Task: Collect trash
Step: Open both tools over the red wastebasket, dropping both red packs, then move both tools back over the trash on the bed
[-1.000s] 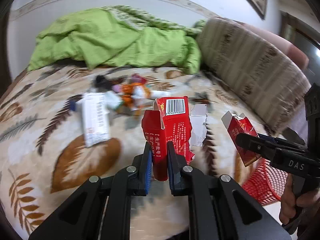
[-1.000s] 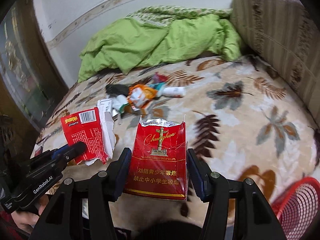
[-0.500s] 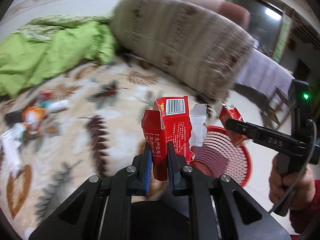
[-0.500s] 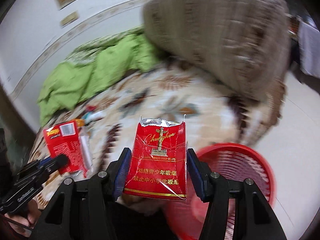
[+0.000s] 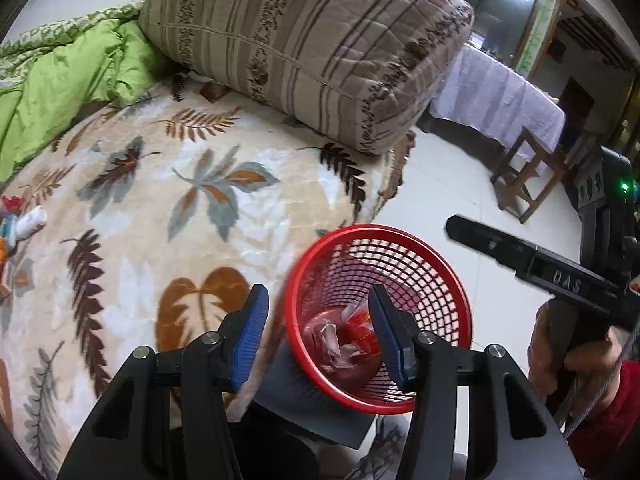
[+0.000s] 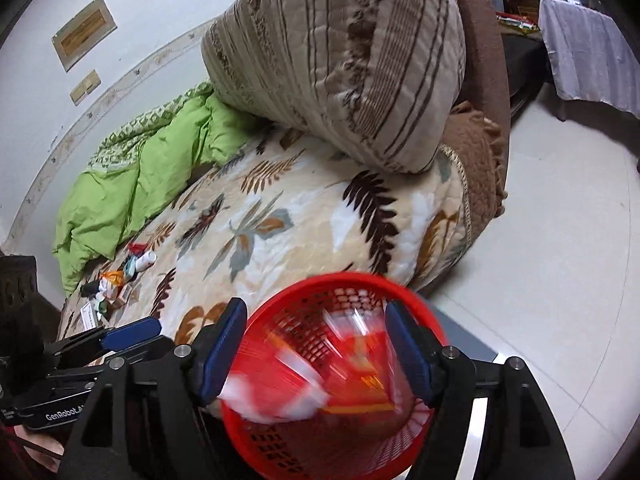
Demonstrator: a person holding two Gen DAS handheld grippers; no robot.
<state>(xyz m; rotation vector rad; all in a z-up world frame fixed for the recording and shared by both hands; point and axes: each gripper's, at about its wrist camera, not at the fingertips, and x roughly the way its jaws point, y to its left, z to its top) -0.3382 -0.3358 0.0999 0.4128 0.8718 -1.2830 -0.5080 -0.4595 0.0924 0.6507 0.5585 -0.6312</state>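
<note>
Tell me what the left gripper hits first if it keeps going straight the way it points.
Probably the red basket: the left gripper, jaws open and empty, points into its mouth, toward the trash inside. Depth is uncertain.

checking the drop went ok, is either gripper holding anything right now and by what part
Nothing is held. The left gripper and right gripper have just been opening, nothing between their fingers, over the red basket.

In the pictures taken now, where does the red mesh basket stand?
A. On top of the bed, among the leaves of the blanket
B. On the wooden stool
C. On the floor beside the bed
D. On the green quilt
C: the red mesh basket stands low beside the edge of the bed, by the pale tiled floor, below both open grippers.
</note>
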